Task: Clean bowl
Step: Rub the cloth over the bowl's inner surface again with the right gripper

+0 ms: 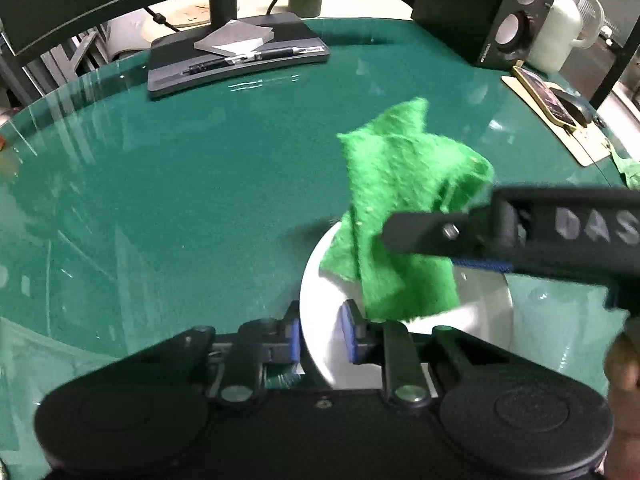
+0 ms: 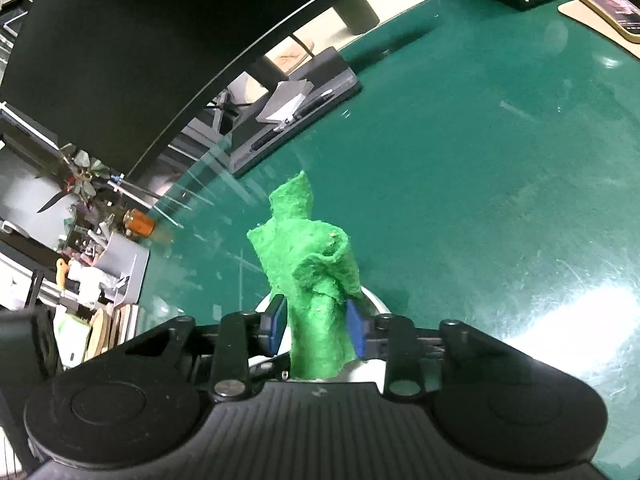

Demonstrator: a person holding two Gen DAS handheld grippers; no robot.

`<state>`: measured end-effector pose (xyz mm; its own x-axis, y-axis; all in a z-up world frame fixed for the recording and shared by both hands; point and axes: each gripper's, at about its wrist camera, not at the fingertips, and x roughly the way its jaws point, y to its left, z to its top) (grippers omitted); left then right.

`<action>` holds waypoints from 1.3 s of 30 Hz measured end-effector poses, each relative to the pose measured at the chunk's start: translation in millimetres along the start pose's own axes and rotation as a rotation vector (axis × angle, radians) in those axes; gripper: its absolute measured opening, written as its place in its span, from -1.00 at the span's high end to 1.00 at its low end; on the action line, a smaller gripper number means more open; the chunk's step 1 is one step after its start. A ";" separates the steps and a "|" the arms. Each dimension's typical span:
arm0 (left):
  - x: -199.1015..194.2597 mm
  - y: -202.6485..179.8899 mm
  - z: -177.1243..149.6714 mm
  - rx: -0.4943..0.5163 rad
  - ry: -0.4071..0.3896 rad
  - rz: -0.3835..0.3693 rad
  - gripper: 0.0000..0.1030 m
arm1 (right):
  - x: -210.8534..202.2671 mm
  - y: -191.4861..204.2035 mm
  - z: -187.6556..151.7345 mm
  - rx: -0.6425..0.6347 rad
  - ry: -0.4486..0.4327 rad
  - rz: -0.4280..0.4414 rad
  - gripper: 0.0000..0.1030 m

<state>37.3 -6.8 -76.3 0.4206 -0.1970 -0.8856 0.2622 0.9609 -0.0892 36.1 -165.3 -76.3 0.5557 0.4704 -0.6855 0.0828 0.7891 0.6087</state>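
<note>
A: Left gripper (image 1: pixel 319 336): blue pads clamp the smooth white bowl (image 1: pixel 490 312) rim on the glossy green table (image 1: pixel 180 184).
B: Right gripper (image 2: pixel 316 326): grasps fuzzy, crumpled green cloth (image 2: pixel 310 256) over the bowl.

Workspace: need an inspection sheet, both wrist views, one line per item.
Surface: green glass-topped table, glossy, with glare and streaks.
Job's things: white bowl on the table; green cloth hanging into it.
Clutter: monitor base bearing a paper pad and pens; speaker; phone on a wooden mat; jug.
Grippers: left gripper shut on the bowl's rim; right gripper has the cloth between its pads; the left pad stands off it, so grip cannot be confirmed.
Cables: one black lead behind the monitor base.
Surroundings: shelf of tools and a plant beyond the table edge.
</note>
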 end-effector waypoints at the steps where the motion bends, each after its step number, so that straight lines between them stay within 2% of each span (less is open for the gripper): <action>1: -1.0 -0.4 -3.0 -0.010 -0.004 0.005 0.62 | 2.4 2.1 0.6 -0.008 -0.004 -0.016 0.54; 2: -2.6 -3.1 -7.3 -0.013 -0.012 0.016 0.59 | 4.7 4.8 1.0 -0.020 -0.008 -0.040 0.78; 3: -4.4 -7.2 -11.5 -0.013 -0.018 0.032 0.56 | 7.2 7.8 0.8 -0.038 -0.008 -0.051 0.87; 5: -7.9 -15.6 -19.5 -0.017 -0.030 0.072 0.47 | 12.2 14.0 0.2 -0.075 -0.007 -0.070 0.87; 6: -8.6 -16.0 -19.8 -0.025 -0.032 0.079 0.47 | 20.1 24.8 -1.3 -0.141 0.022 -0.056 0.87; 9: -10.1 -11.2 -19.2 -0.063 -0.034 0.077 0.47 | 28.3 36.9 -4.6 -0.203 0.068 -0.024 0.87; 13: -9.9 -4.3 -16.3 -0.119 -0.033 0.074 0.48 | 18.2 20.1 -3.2 -0.069 -0.008 -0.082 0.94; 18: -10.1 -2.4 -16.1 -0.133 -0.039 0.072 0.40 | 1.5 4.8 -4.3 0.084 -0.034 -0.132 0.94; 21: -12.2 -12.3 -17.8 -0.078 -0.037 0.084 0.42 | 7.6 10.7 -4.2 0.065 -0.025 -0.134 0.87; 28: -12.2 -6.9 -17.9 -0.095 -0.030 0.090 0.38 | 35.7 35.7 -1.4 -0.098 0.092 -0.027 0.86; 32: -11.0 -2.8 -16.0 -0.122 -0.029 0.081 0.38 | 28.1 30.3 -4.1 -0.050 0.014 -0.085 0.93; 36: -10.7 0.6 -9.9 -0.121 -0.011 0.068 0.34 | 21.0 16.9 -3.3 -0.012 0.007 -0.095 0.95; 37: -10.8 0.3 -8.5 -0.108 -0.014 0.072 0.24 | 20.8 15.7 -2.8 -0.022 0.008 -0.095 0.95; 39: -8.7 -1.1 -6.6 -0.077 -0.012 0.089 0.23 | 19.5 12.6 -2.4 -0.020 0.006 -0.097 0.95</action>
<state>27.6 -4.9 -71.5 0.4502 -0.1122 -0.8859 0.1561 0.9867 -0.0456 46.0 -145.2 -83.0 0.5411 0.3937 -0.7431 0.1190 0.8389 0.5311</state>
